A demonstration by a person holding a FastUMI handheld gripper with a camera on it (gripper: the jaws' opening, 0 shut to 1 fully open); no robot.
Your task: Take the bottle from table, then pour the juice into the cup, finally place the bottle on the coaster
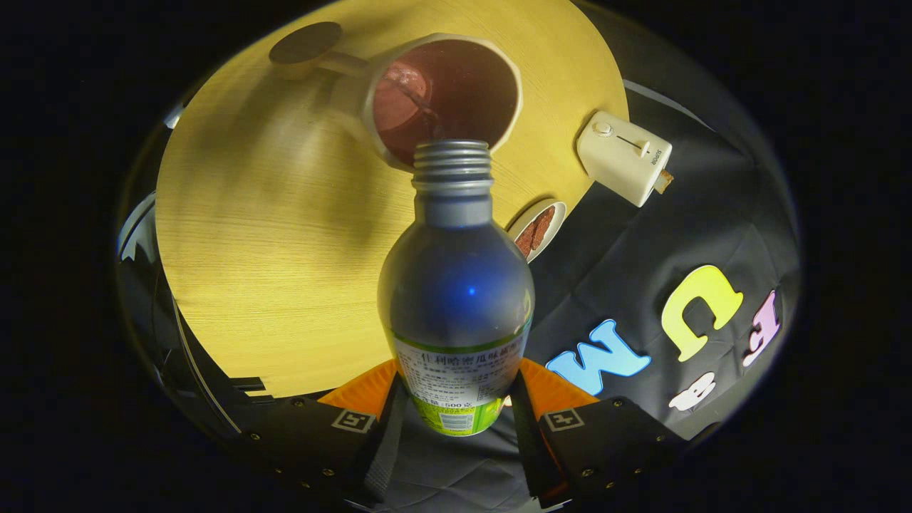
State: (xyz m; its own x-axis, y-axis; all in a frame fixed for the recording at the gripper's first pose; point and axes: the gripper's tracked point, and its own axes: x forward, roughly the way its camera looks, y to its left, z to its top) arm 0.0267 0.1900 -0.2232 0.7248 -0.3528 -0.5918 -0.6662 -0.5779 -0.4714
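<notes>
The gripper pinches the bottle at its label, mouth tipped over the cup on the counter. Judged: keep the mouth (capless) above the cup's rim, tilt slowly.

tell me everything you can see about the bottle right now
The bottle is a metallic-looking container with a rounded shoulder, a threaded neck with no cap, and a green and white printed label around its body. It is clamped between the two fingers of the tool, tipped forward so its open mouth points at the white cup on the wooden table. A thin stream of dark juice runs from the mouth into the cup. Only the fingers touch it.
</notes>
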